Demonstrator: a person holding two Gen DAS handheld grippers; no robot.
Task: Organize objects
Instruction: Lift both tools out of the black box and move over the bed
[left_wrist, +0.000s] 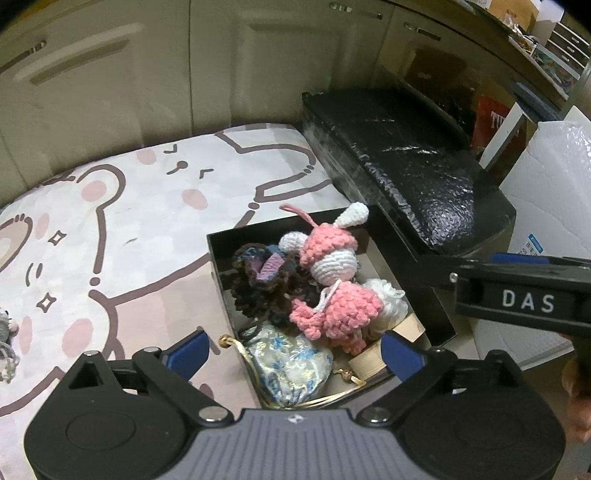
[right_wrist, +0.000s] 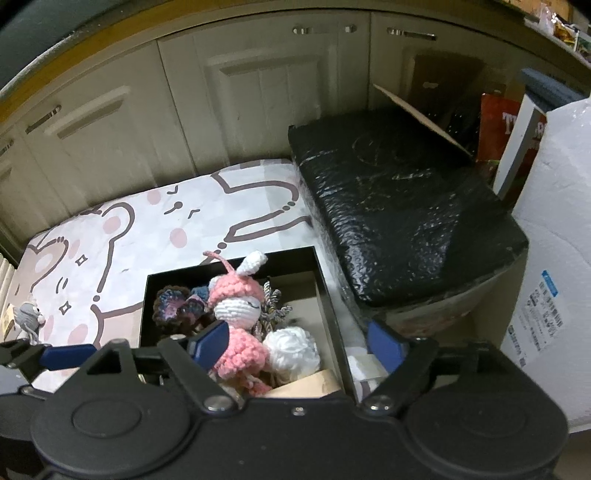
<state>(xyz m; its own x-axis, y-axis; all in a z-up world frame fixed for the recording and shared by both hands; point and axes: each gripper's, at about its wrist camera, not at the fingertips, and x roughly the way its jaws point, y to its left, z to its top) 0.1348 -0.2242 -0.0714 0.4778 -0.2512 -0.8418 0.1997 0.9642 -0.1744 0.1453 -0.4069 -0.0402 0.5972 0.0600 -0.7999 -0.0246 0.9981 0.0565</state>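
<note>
Pink crochet doll (left_wrist: 328, 266) in black box (left_wrist: 221, 258) looks soft, light, squashy, best pinched at the body; left tool (left_wrist: 291, 349) and right tool (right_wrist: 297, 338) both spread apart, empty.

box (left_wrist: 218, 258): black, open-topped, shallow; sits on cartoon-print mat, just beside a black wrapped block.
pink doll (left_wrist: 327, 254): crochet, pink-and-white, white ear up, pink loop at top; lies on the heap in the box.
dark flower (left_wrist: 262, 273): brown-purple crochet, left of doll, inside box.
white pompom (right_wrist: 291, 349): in box, touching doll.
brocade pouch (left_wrist: 291, 365): blue-white, gold cord, near corner of box.
grey toy (right_wrist: 27, 315): on mat, well apart from box.
</note>
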